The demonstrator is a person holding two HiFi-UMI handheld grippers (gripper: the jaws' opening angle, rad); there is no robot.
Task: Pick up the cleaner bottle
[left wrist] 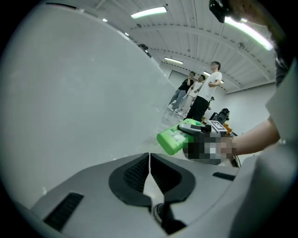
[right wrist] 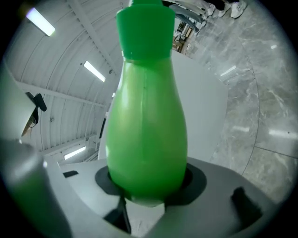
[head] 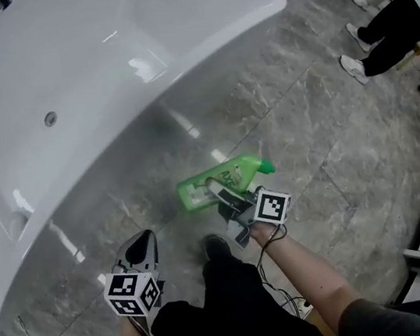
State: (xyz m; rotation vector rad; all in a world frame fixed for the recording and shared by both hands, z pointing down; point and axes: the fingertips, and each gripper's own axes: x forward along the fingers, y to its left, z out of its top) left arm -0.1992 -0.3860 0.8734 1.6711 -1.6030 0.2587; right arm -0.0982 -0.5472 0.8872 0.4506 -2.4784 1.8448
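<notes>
Right tool (head: 221,195) on bulbous (glossy) bottle (head: 236,172)

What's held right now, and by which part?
The right gripper holds the green cleaner bottle by its wide body, cap pointing away; the left gripper is shut and empty.

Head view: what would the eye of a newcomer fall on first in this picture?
The bright green bottle stands out first, gripped in the jaws of the right gripper above the grey marble floor, near the middle. Next comes the big white bathtub, which fills the upper left. The left gripper, at the lower left, is shut and empty.
</notes>
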